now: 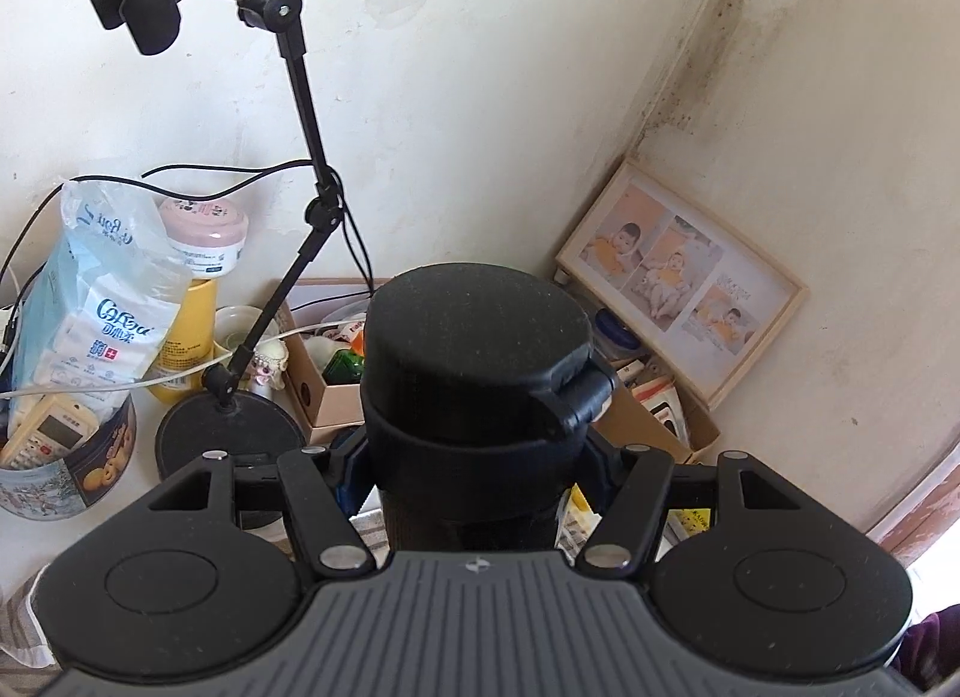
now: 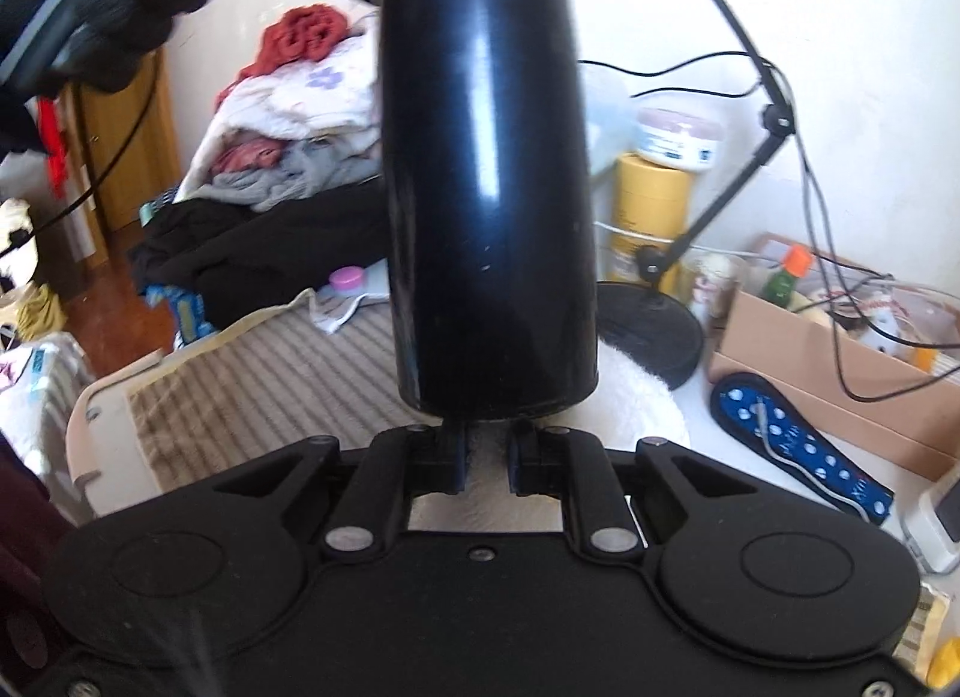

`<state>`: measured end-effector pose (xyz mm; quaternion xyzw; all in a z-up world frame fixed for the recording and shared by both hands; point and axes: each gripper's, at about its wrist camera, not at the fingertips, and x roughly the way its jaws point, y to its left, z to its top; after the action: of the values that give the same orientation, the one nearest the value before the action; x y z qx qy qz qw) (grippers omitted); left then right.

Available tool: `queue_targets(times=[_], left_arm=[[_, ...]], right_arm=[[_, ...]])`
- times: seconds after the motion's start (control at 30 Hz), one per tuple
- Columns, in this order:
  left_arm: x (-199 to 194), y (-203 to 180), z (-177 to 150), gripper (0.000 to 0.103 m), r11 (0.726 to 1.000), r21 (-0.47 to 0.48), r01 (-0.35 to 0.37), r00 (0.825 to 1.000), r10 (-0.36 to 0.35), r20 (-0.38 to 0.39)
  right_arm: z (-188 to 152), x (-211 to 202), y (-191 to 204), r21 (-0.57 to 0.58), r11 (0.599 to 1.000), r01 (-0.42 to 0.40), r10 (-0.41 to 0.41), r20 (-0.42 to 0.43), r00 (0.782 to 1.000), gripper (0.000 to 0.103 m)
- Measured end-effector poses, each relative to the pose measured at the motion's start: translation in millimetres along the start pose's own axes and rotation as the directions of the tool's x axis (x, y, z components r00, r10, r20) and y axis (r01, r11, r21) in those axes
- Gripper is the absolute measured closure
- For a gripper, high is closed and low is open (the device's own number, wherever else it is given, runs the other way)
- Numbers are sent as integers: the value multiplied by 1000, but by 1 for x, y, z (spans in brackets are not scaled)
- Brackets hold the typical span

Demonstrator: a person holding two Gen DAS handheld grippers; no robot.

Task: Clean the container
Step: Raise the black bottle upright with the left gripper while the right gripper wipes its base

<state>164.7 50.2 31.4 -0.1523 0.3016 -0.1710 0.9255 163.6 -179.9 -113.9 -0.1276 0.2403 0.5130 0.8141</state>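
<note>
Container [image 1: 474, 397], a black flask with its flip lid on, fills the centre of my left wrist view, standing upright between my left gripper [image 1: 477, 457]'s jaws. Those jaws are clamped on its body just below the lid, so I judge I hold it off the table to give my other hand the lower wall to work on.

In my right wrist view the same flask hangs down the middle of the frame, its glossy side and base showing. My right gripper [image 2: 486, 457] sits right under that base, jaws drawn nearly together on a white cloth [image 2: 636, 397] whose fluffy bulk bulges out at lower right. I read this as a wiping grip: a narrow pinch keeps the cloth bunched against the base.

At the upper left of that view a gloved hand [image 2: 120, 25] carries my left gripper.
</note>
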Motion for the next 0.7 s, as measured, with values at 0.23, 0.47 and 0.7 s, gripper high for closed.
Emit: queue_targets(times=[0.23,0.47,0.7], left_arm=[[-4,18,-5,39,999,-37,-31,1000,31,-1],[0,7,-6,39,998,-61,29,1000,-29,4],[4,11,-7,39,997,-75,18,999,-16,32]], right_arm=[[-3,-16,4,21,999,-26,25,21,999,92],[-6,-17,-9,70,997,8,-10,28,1000,95],[-3,-12,3,83,993,-81,79,29,996,97]])
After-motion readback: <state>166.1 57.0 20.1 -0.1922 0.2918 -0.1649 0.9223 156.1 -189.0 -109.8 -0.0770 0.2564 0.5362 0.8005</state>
